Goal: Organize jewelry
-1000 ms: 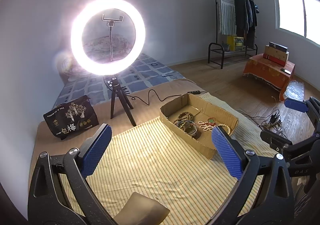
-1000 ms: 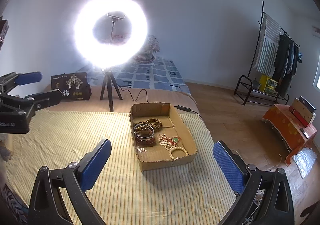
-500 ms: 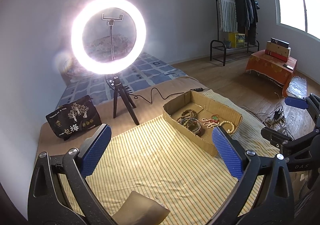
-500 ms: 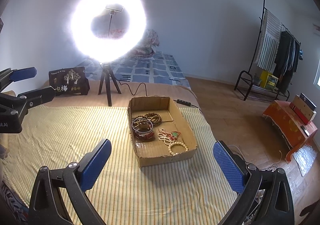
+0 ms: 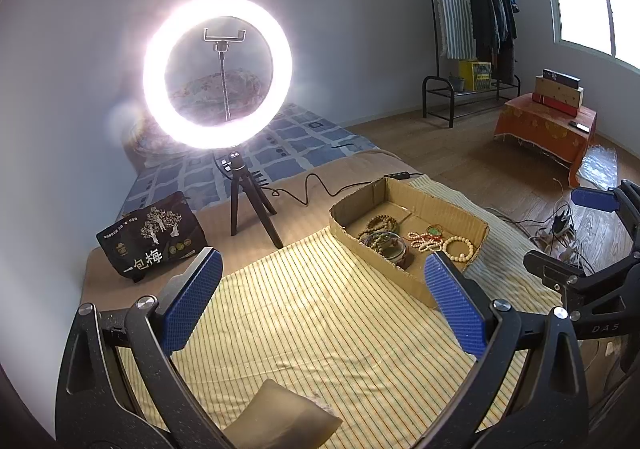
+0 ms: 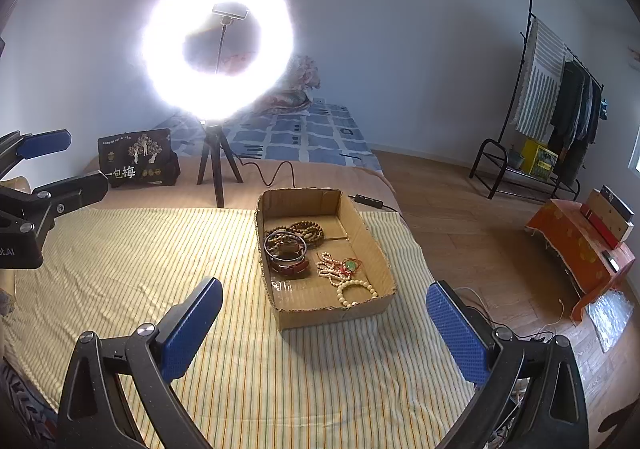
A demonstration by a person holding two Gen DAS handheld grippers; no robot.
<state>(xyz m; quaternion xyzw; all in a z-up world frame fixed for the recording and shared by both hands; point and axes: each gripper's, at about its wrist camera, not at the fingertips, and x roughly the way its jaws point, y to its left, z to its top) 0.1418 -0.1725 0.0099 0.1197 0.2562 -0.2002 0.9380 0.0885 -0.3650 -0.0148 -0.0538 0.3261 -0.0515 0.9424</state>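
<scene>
Both grippers are held above a striped yellow cloth [image 6: 140, 269], with nothing between their blue pads. The left gripper [image 5: 320, 309] is seen with its jaws spread wide apart; the right gripper [image 6: 324, 329] is likewise spread wide. In the right wrist view, a shallow cardboard tray [image 6: 380, 249] is found at 12 o'clock from the right gripper, resting on the cloth. In it, brown bead strands [image 6: 308, 229] are laid at the far end, a dark bangle [image 6: 285, 245] is set over a reddish-brown bracelet [image 6: 290, 267] at the tray's 9 o'clock side, a white bead necklace with a green pendant [image 6: 338, 267] is placed at the centre, and a cream bead bracelet [image 6: 356, 291] is laid nearest the gripper. From the left gripper the tray is seen at 1 o'clock. A lit ring light on a tripod [image 6: 216, 49] is stood beyond the cloth at 11 o'clock, with a black printed pouch [image 6: 138, 163] just to its left.
</scene>
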